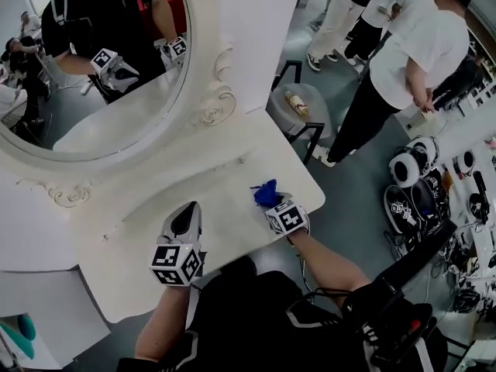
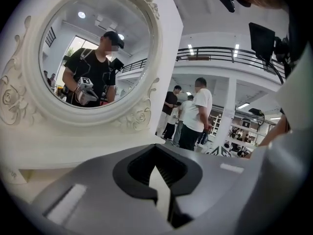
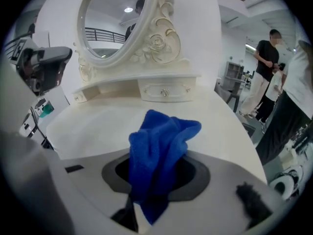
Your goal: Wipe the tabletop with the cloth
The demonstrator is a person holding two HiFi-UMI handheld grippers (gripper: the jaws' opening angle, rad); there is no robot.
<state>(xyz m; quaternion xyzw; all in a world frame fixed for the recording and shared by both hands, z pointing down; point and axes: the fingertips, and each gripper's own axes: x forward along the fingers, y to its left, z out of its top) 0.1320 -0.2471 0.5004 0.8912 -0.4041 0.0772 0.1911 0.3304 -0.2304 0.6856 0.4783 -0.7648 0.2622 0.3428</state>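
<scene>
The blue cloth [image 1: 266, 194] is bunched into a wad and pinched in the jaws of the right gripper [image 1: 273, 204], close to the tabletop's [image 1: 225, 169] front right corner, by its right edge. In the right gripper view the cloth [image 3: 159, 151] is seen sticking out past the jaws with the white surface [image 3: 98, 121] spread beyond it; whether the wad is pressed down on the tabletop cannot be told. The left gripper [image 1: 186, 215] is held over the middle of the front edge, jaws pressed together on nothing, pointed toward the mirror [image 1: 101, 76]. No streak, smear or damp track is seen anywhere, so the wiped share cannot be read. By the look of it, most of the tabletop, from this corner across to the left edge, is left to be covered.
</scene>
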